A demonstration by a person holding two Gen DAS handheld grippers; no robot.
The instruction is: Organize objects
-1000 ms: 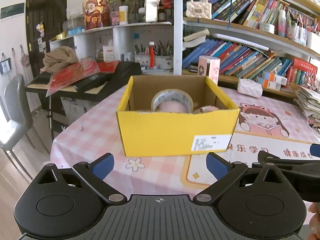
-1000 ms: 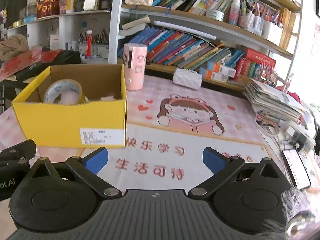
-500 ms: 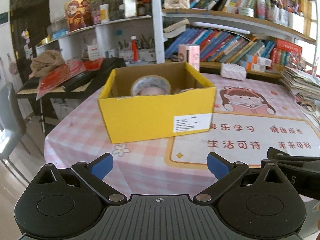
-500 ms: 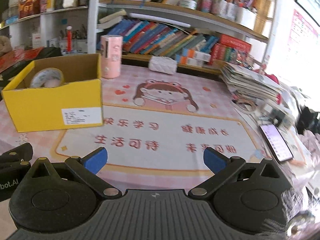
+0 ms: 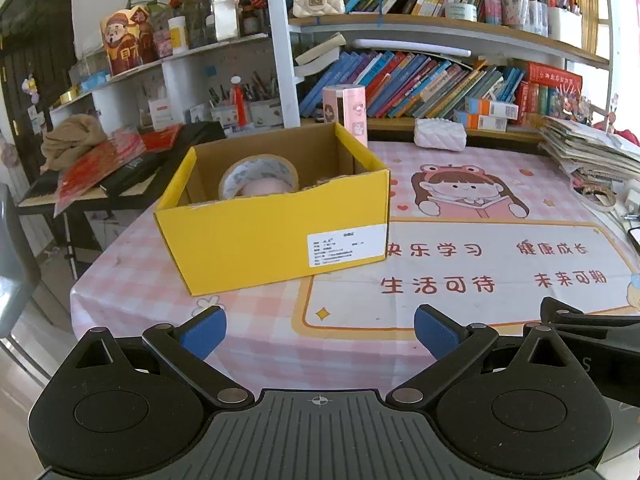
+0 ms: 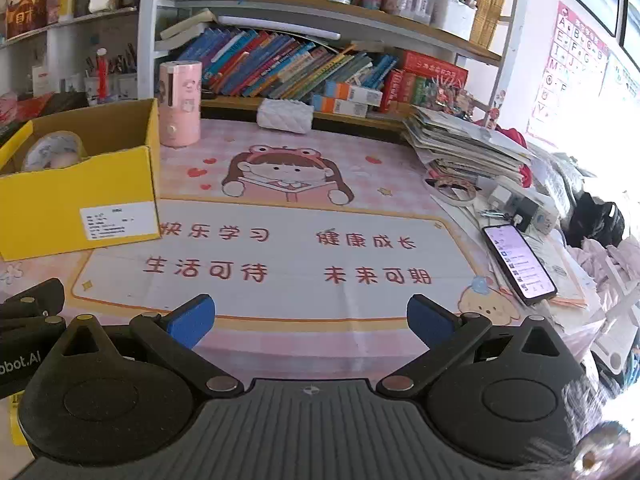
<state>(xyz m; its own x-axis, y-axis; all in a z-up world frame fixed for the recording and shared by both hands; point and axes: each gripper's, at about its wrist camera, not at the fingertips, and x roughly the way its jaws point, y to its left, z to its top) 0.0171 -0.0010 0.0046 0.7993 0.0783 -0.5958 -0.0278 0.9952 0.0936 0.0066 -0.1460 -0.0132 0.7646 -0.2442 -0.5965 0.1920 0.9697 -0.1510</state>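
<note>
A yellow cardboard box (image 5: pixel 272 236) (image 6: pixel 76 204) stands open on the pink table, left of the cartoon mat (image 5: pixel 480 264) (image 6: pixel 288 256). Inside it a roll of tape (image 5: pixel 258 176) (image 6: pixel 54 150) leans upright with something pink behind it. My left gripper (image 5: pixel 320 330) hovers open and empty at the near table edge, in front of the box. My right gripper (image 6: pixel 310 320) is open and empty over the mat's near edge, to the right of the box. A pink cylinder (image 5: pixel 346 114) (image 6: pixel 180 104) stands behind the box.
A white quilted pouch (image 5: pixel 440 136) (image 6: pixel 285 115) lies by the bookshelf. A stack of papers (image 6: pixel 460 148), a phone (image 6: pixel 518 264) and small clutter fill the table's right side. A dark side table with red papers (image 5: pixel 100 160) stands left.
Both grippers have drawn back from the box and turned right; the box now sits further left and smaller in both views. Both stay open and empty.
</note>
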